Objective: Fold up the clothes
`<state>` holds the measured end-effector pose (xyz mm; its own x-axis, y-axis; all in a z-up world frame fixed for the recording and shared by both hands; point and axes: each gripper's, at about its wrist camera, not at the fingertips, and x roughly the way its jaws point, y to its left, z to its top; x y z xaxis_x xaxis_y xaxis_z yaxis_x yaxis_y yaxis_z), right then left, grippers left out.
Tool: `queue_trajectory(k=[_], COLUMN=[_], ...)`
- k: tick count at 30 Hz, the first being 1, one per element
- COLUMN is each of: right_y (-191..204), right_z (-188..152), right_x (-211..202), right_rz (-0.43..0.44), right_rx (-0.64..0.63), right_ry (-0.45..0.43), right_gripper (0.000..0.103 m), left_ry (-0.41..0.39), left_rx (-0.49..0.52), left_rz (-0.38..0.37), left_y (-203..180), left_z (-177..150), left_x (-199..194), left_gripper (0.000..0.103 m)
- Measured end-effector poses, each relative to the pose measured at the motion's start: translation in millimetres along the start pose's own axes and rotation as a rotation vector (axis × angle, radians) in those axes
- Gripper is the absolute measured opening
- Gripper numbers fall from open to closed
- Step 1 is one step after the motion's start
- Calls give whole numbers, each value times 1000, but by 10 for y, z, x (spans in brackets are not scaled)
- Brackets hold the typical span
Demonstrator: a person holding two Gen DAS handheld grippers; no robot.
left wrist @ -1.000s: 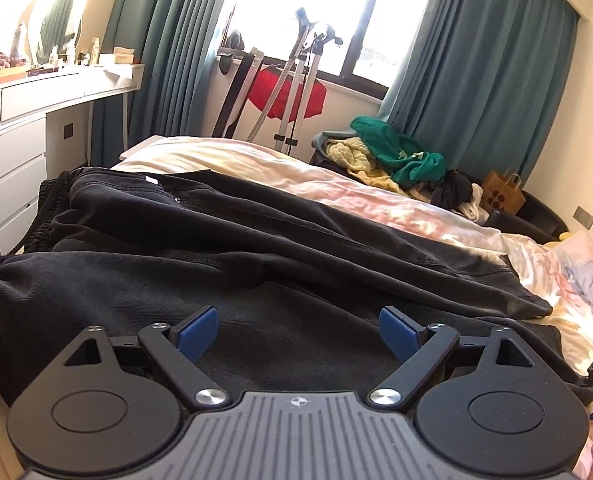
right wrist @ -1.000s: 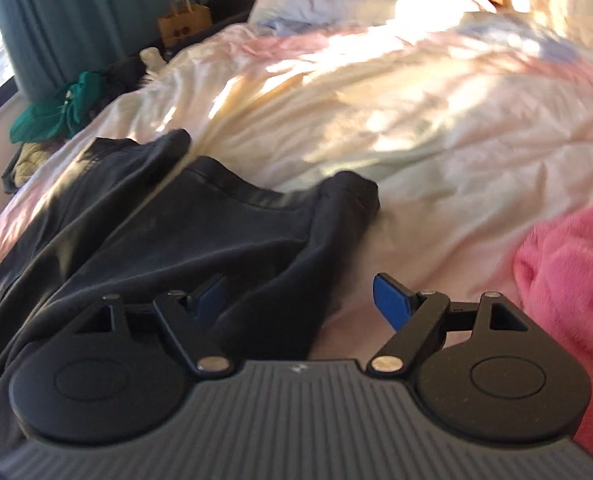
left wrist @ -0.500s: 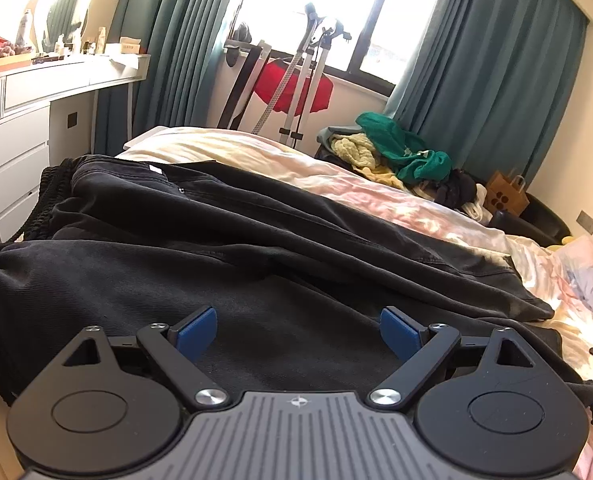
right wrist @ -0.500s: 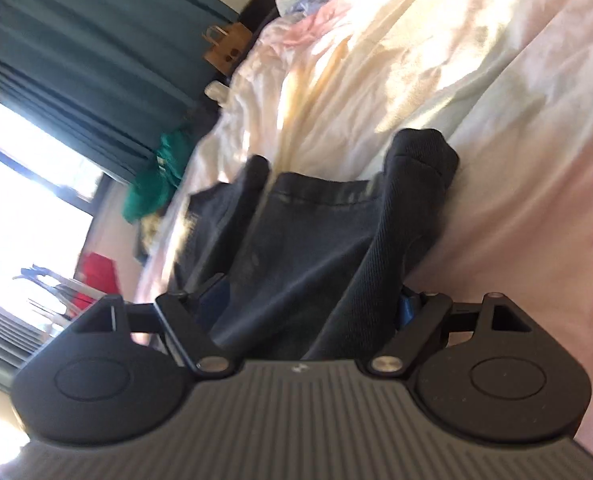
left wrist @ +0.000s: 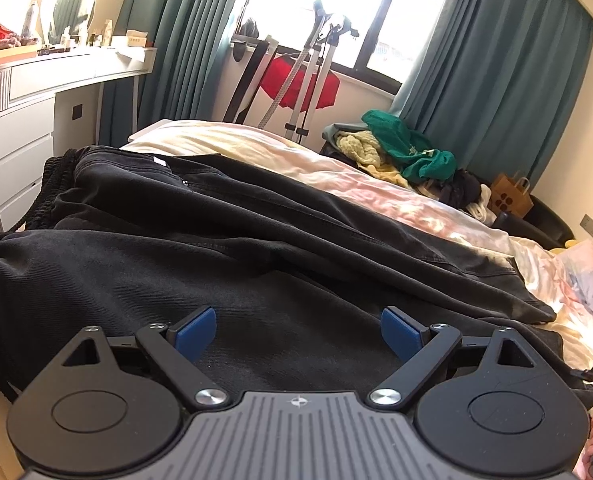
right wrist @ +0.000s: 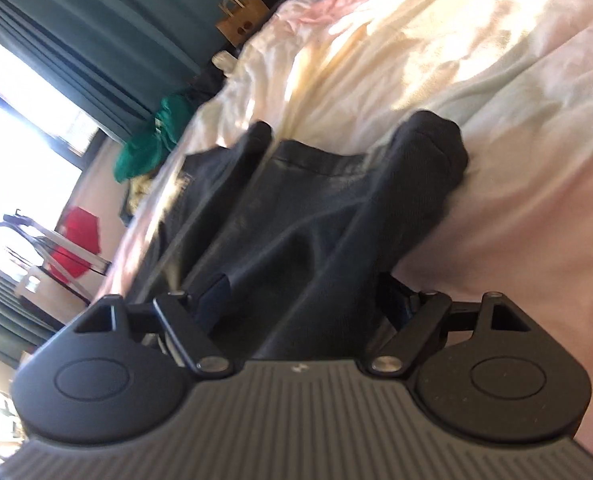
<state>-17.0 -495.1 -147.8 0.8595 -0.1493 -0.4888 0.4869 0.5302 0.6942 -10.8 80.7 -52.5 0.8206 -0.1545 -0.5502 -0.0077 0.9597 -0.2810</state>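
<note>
Where they lie, black trousers (left wrist: 256,248) look rumpled.

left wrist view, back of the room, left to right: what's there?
white dresser → red garment on the stand → green clothes on the pile → brown paper bag → wall socket.

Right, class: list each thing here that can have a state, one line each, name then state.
Left gripper: open, over the trousers.
Right gripper: open, rolled sideways, trouser cloth between its fingers.
Black trousers: spread on the bed, creased, unfolded.
Curtains: drawn apart.
Bed sheet: rumpled.
</note>
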Motion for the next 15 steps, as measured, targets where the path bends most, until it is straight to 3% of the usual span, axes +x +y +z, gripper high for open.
queue_trajectory(k=[3,5,8,10,12,15], right_y=[14,24,38,48,45,-59], right_z=[-22,-36,-58,-73,-84,-58], right_x=[23,38,61,76,91,110], right_rz=[-16,-26,-41,-52,-65,-99], right_rx=[-21,-35,-56,-69,-76,-19], right_ry=[6,9,15,19,21,12], right_gripper=[81,70,67,56,29,10], left_ry=[-2,-8,-24,-38,-21,9], left_rx=[-1,-1,-18,-41,-63,-60], left_rz=[13,15,23,36,53,62], left_y=[-3,1,45,95,145,223], left_z=[-5,7,44,78,134,232], left_x=[6,-13,-89,-153,-183,-269], left_gripper=[91,92,92,96,97,97])
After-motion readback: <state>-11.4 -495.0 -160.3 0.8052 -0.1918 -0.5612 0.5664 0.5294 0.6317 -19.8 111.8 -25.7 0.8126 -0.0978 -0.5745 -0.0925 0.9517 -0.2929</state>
